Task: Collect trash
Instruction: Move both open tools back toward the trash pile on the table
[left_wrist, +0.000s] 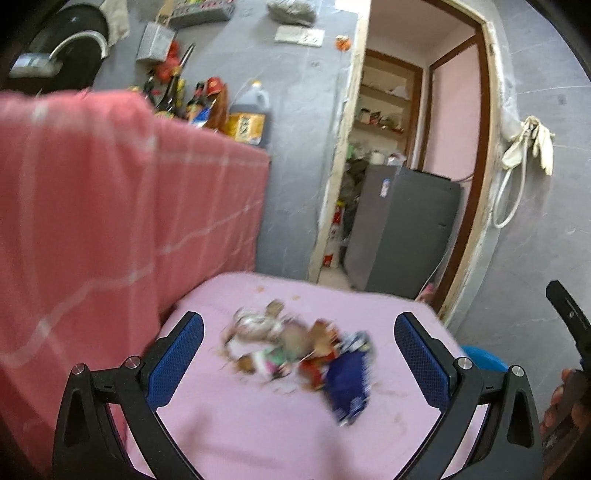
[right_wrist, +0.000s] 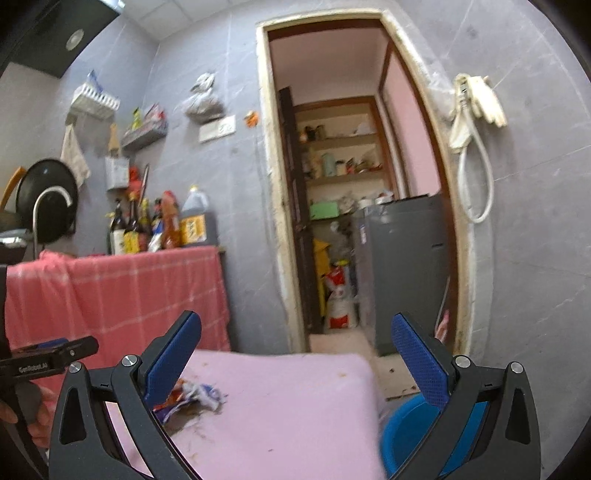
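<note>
A blurred heap of trash (left_wrist: 299, 354), crumpled wrappers with a dark blue packet, lies on a pink-covered table (left_wrist: 258, 435). My left gripper (left_wrist: 299, 350) hangs over it, jaws wide open on either side of the heap, nothing gripped. In the right wrist view the same trash (right_wrist: 192, 398) sits low left, partly behind my left blue pad (right_wrist: 173, 362). My right gripper (right_wrist: 295, 354) is wide open and empty, pointing level toward a doorway. A blue bin (right_wrist: 410, 432) stands below the table's right edge; its rim (left_wrist: 484, 358) shows past my left gripper's right finger.
A counter draped in red checked cloth (left_wrist: 110, 206) stands left of the table, with bottles (right_wrist: 162, 225) at its back. The doorway (right_wrist: 351, 184) ahead leads to shelves and a grey fridge (right_wrist: 402, 269). A hand (left_wrist: 561, 417) holds the other gripper at the right edge.
</note>
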